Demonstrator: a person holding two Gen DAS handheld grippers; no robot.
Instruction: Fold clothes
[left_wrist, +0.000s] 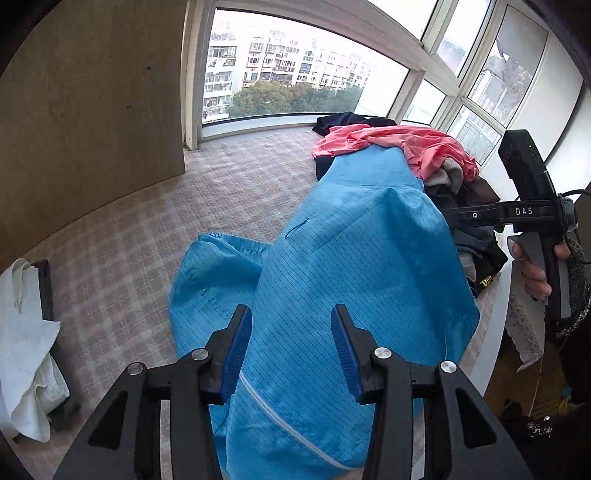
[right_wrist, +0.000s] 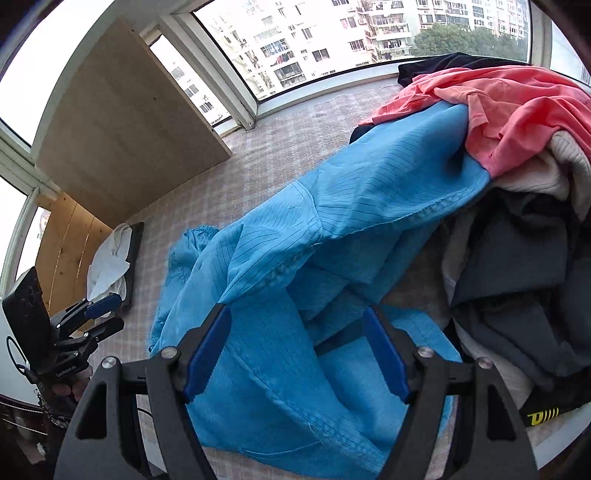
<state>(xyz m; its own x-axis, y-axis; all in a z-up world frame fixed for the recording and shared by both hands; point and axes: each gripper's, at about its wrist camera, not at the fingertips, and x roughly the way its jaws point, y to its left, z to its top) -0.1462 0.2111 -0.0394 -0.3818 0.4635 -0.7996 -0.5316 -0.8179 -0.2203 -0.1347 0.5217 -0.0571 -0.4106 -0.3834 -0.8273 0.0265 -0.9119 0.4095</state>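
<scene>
A light blue pinstriped garment (left_wrist: 351, 258) with a white zipper (left_wrist: 277, 417) lies crumpled on the checked surface (left_wrist: 129, 240), its far end draped against a clothes pile. My left gripper (left_wrist: 290, 310) hovers over its near part, jaws apart, the cloth lying under and between the blue pads without being pinched. In the right wrist view the same garment (right_wrist: 332, 221) spreads below my right gripper (right_wrist: 297, 310), which stands wide open above its folds. The left gripper (right_wrist: 110, 315) also shows at the far left there, held by a hand.
A pile with a pink shirt (right_wrist: 517, 103), dark clothes (right_wrist: 517, 258) and a cream piece sits at the right. White cloth (left_wrist: 26, 332) rests on a dark board at the left edge. A wooden panel (left_wrist: 92, 110) and curved windows bound the far side.
</scene>
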